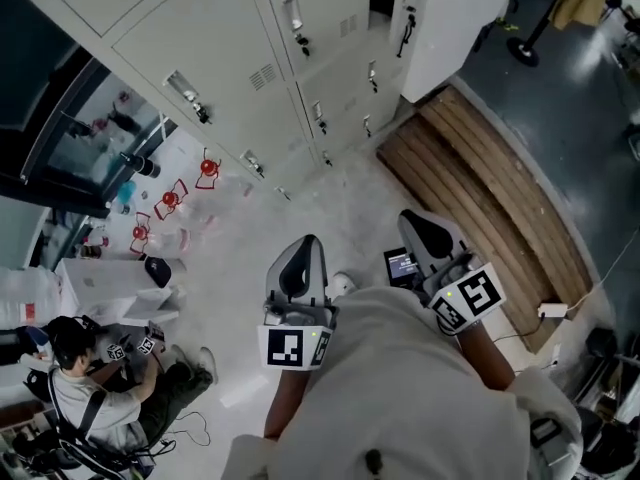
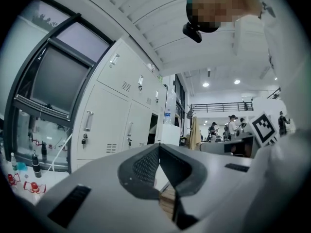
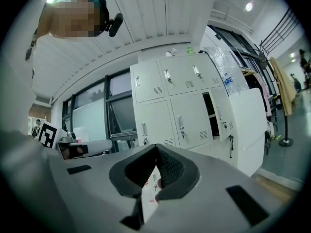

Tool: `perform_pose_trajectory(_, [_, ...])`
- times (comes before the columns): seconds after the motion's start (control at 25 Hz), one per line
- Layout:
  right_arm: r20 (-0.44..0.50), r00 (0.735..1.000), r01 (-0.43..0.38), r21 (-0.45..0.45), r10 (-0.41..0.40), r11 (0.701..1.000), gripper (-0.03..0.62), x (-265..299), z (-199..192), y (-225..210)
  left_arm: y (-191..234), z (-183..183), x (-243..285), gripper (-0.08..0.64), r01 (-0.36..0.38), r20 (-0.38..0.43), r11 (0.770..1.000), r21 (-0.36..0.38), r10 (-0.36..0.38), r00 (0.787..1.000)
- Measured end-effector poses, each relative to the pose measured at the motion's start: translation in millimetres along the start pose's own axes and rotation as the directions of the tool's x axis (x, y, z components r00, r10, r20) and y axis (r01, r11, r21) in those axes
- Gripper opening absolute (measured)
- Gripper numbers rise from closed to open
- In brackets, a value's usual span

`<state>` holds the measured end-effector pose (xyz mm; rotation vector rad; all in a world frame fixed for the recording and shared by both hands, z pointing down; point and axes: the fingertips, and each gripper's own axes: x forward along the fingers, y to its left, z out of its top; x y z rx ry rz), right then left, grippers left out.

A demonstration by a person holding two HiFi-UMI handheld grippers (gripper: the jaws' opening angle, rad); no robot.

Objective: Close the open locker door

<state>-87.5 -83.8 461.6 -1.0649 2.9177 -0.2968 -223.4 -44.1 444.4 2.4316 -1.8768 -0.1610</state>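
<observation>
Head view first: is the locker door shut yet?

— No. The open locker door (image 1: 458, 28) stands swung out at one o'clock, at the end of the lockers (image 1: 220, 48), well apart from both tongs.

And the tongs?

— Left tongs (image 1: 303, 253) and right tongs (image 1: 420, 228) are each pinched together on nothing, held near the body around six o'clock. I judge nothing is done yet: the approach and the push both remain.
</observation>
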Motion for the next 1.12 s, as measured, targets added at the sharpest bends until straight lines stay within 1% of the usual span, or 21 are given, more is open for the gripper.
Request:
perform_pose_trajectory(0.24, [0.000,0.999,0.032,-0.001,-0.032,0.999,0.026,-1,-3,11,2,-4,0,0.008,0.061,-0.012,0.998,-0.003,-0.061,0.998])
perform_pose_trajectory(0.44, [0.003,0.999,0.040,0.020,-0.040,0.999,0.026,4,-5,18,8,-4,-3,0.008,0.071,-0.015,0.997,-0.008,-0.071,0.997])
perform_pose_trajectory(0.68, [0.009,1.000,0.005,-0.012,-0.005,1.000,0.026,13,1,30,19,-4,-8,0.008,0.060,-0.010,0.998,-0.021,-0.060,0.998])
perform_pose_trajectory(0.88, [0.011,0.998,-0.057,-0.046,0.057,0.997,0.026,13,2,43,21,-6,-10,0.008,0.068,-0.009,0.997,-0.026,-0.068,0.998])
perform_pose_trajectory(1.12, [-0.008,0.999,-0.051,-0.109,0.050,0.993,0.026,16,-4,49,24,-8,-8,0.008,0.073,-0.016,0.997,-0.006,-0.073,0.997])
